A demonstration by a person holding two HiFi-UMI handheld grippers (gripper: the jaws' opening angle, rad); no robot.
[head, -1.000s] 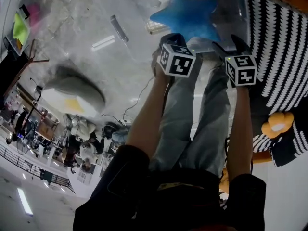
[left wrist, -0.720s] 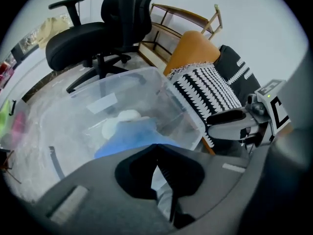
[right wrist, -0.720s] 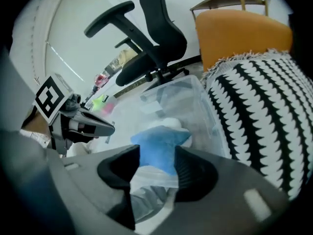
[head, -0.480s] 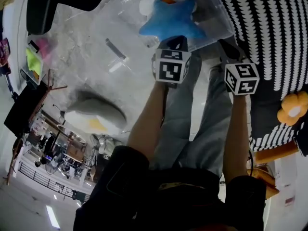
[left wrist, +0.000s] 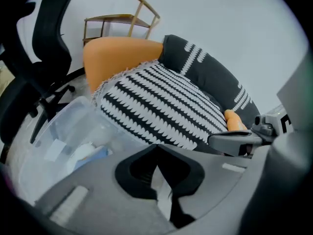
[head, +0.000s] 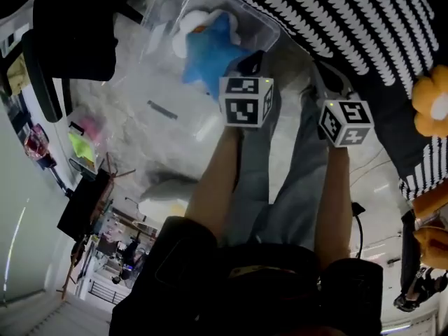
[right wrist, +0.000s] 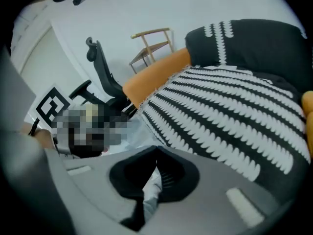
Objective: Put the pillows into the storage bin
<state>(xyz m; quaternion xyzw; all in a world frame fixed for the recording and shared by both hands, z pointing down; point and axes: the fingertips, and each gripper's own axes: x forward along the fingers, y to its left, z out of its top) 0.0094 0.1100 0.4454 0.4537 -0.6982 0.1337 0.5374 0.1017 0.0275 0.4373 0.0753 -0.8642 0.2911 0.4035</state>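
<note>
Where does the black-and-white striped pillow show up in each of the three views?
Head view: the striped pillow fills the top right corner.
Left gripper view: the striped pillow lies across the middle, just above the jaws.
Right gripper view: the striped pillow covers the right half.
Shared landmark: the black office chair, upper left in the head view, at the left edge in the left gripper view, upper left in the right gripper view.

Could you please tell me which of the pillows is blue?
The star-shaped pillow in the clear storage bin, next to a white pillow; the striped pillow and the orange flower pillow lie outside it.
</note>
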